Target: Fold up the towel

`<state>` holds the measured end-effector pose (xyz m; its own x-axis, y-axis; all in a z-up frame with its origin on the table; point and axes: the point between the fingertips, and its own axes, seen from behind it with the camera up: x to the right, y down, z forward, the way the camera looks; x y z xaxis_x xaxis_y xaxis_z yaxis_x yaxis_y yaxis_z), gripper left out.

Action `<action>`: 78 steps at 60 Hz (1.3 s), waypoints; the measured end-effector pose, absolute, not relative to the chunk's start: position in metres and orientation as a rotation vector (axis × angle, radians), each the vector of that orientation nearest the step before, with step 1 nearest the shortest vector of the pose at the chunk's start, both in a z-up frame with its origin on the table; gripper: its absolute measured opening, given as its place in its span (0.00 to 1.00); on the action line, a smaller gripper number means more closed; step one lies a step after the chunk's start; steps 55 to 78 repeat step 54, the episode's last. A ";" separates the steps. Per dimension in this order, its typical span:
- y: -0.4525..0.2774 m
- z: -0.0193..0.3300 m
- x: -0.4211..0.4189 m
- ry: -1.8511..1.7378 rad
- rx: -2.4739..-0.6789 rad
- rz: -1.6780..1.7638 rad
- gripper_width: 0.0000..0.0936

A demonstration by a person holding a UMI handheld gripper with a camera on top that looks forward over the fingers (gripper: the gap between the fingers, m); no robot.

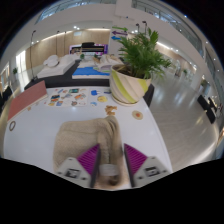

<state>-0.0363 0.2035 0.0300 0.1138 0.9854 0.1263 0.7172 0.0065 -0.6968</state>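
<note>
A beige towel [78, 140] lies on the white table [30, 135], just ahead of my fingers. My gripper [111, 166] is low over the near edge of the towel. A bunched strip of the cloth runs up between the two magenta pads [90, 158], and both fingers press on it. The lower end of the held strip is hidden between the fingers.
A leafy plant [142, 52] in a striped pot [128, 86] stands at the far right of the table. Several small cards and objects [78, 98] lie across the far side, with a red mat [26, 97] at the far left. Beyond is an open hall.
</note>
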 end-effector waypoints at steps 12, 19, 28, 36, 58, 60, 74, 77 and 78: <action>0.195 0.110 0.017 -1.599 -1.760 0.565 0.92; 0.173 0.170 0.083 -1.568 -1.788 0.546 0.91; 0.139 0.228 0.175 -1.535 -1.823 0.550 0.91; 0.114 0.249 0.220 -1.543 -1.813 0.538 0.91; 0.087 0.253 0.225 -1.537 -1.827 0.594 0.91; 0.087 0.253 0.225 -1.537 -1.827 0.594 0.91; 0.087 0.253 0.225 -1.537 -1.827 0.594 0.91; 0.087 0.253 0.225 -1.537 -1.827 0.594 0.91; 0.087 0.253 0.225 -1.537 -1.827 0.594 0.91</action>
